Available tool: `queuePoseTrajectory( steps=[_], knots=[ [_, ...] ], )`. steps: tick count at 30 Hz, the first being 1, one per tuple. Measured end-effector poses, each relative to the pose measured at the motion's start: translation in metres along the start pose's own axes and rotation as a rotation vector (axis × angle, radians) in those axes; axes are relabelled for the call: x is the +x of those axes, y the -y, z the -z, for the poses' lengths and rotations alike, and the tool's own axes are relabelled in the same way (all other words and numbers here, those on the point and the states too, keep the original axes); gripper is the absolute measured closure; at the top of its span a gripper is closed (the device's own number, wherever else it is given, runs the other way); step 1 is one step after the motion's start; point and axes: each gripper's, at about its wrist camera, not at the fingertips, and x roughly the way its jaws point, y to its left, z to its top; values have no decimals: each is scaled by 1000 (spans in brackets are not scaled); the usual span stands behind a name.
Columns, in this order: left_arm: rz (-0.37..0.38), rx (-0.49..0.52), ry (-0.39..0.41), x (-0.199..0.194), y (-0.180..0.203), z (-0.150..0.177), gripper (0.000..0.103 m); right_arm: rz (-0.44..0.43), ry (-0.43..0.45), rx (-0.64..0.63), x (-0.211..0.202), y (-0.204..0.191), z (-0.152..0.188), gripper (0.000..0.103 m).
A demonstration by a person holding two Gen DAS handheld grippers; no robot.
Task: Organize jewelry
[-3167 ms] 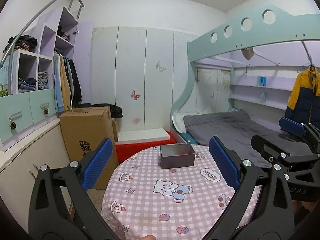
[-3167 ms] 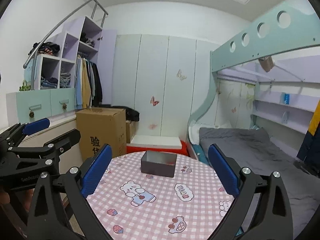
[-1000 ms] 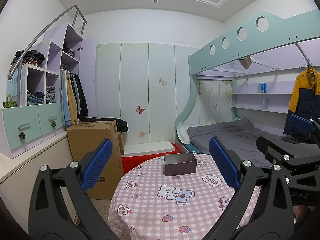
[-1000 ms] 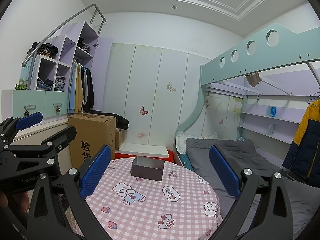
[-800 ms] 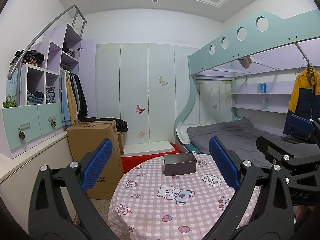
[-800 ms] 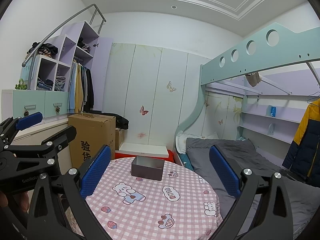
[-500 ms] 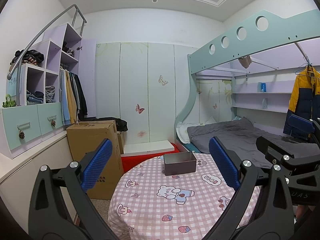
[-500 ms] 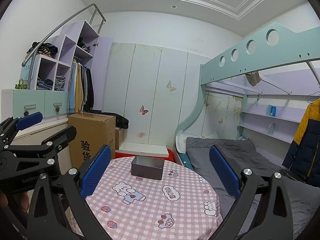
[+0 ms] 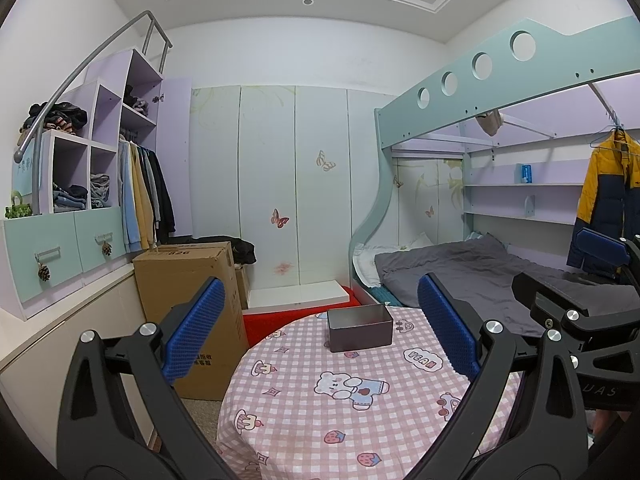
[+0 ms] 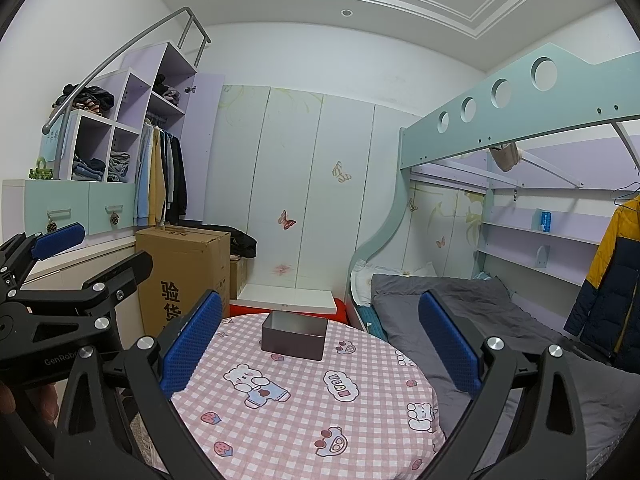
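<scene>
A dark grey open box (image 9: pixel 359 328) stands at the far side of a round table with a pink checked cloth (image 9: pixel 320 412); the box (image 10: pixel 294 335) and the table (image 10: pixel 304 412) also show in the right wrist view. No jewelry is visible; the inside of the box is hidden. My left gripper (image 9: pixel 320 334) is open and held above the near part of the table, well short of the box. My right gripper (image 10: pixel 320 344) is open too, empty, at about the same height. Each gripper shows at the edge of the other's view.
A cardboard carton (image 9: pixel 192 300) stands left of the table. A bunk bed with grey bedding (image 9: pixel 472 272) fills the right side. White wardrobe doors (image 9: pixel 288 184) close the back wall. A red and white box (image 9: pixel 296 304) lies on the floor behind the table.
Since 3.2 s ago both grippers have risen and drawn back from the table, so the box looks smaller. Over the last second nothing has visibly moved.
</scene>
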Motion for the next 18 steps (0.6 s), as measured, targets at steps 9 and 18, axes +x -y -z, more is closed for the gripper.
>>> queuePoseTrajectory(
  steps=[9, 18],
  knots=[
    [-1, 2, 0, 0, 0, 0, 8, 0, -1, 1, 0, 0, 0, 8],
    [-3, 6, 0, 1, -2, 1, 8, 2, -4, 1, 1, 2, 0, 8]
  ],
)
